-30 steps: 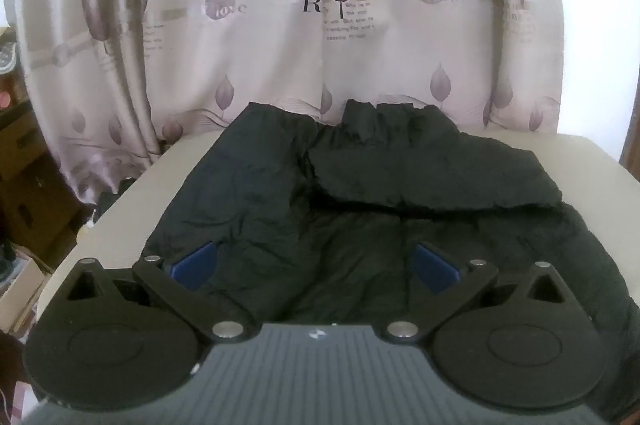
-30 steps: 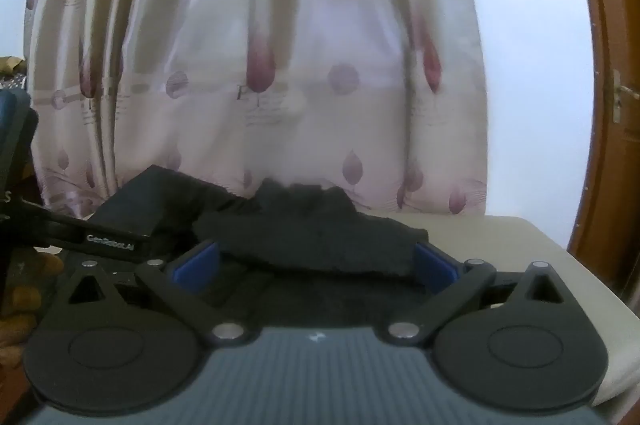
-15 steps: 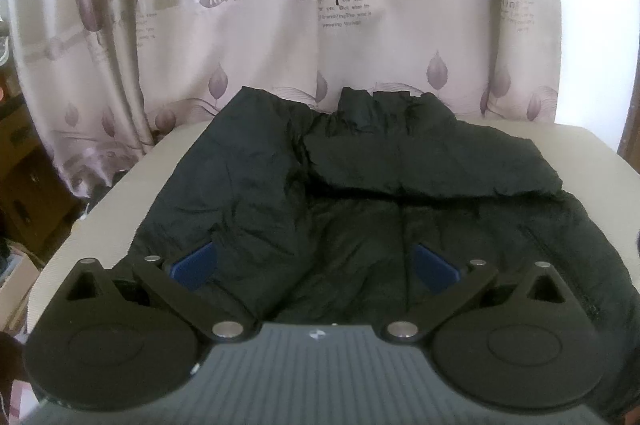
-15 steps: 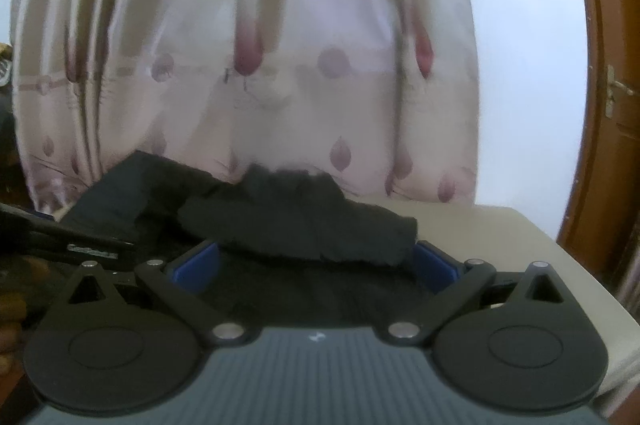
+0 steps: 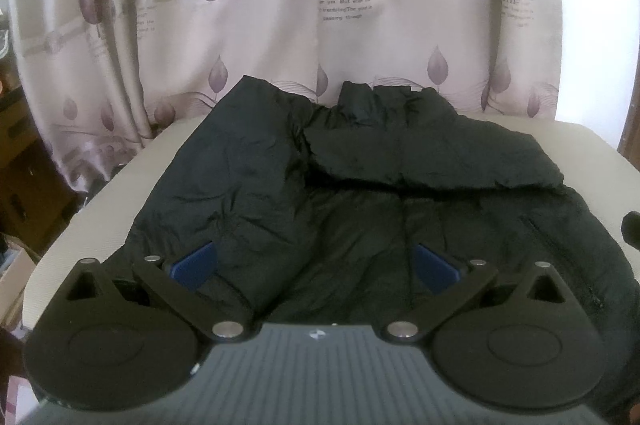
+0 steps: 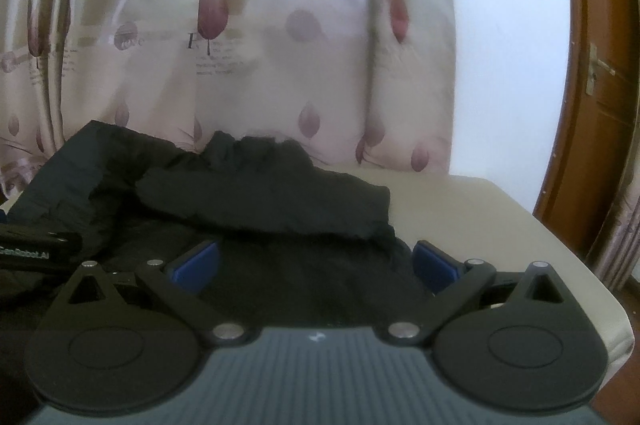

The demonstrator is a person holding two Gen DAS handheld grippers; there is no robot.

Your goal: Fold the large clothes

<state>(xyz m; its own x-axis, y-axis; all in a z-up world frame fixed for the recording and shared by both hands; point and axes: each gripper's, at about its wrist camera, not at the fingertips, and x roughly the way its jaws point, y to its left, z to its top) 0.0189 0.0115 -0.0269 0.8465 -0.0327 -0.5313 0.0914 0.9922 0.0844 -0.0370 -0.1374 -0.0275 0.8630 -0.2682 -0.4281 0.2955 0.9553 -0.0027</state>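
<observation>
A large black puffer jacket point(image 5: 360, 193) lies spread on a beige table point(image 5: 100, 209), front up, with one sleeve folded across its upper chest. My left gripper point(image 5: 316, 265) is open and empty, hovering over the jacket's lower left part. My right gripper point(image 6: 316, 265) is open and empty over the jacket point(image 6: 260, 197) near its right side. The folded sleeve point(image 6: 280, 201) lies just beyond the right gripper's blue pads point(image 6: 434, 263). The left gripper's body point(image 6: 36, 251) shows at the left edge of the right wrist view.
A patterned curtain point(image 5: 320, 25) hangs right behind the table's far edge. A wooden door point(image 6: 600, 105) stands to the right. The table's right edge point(image 6: 580, 265) is close to the right gripper. Dark furniture and boxes point(image 5: 24, 165) stand left of the table.
Both grippers have pulled back and risen slightly, so more of the jacket shows. Both stay open. The jacket has not moved.
</observation>
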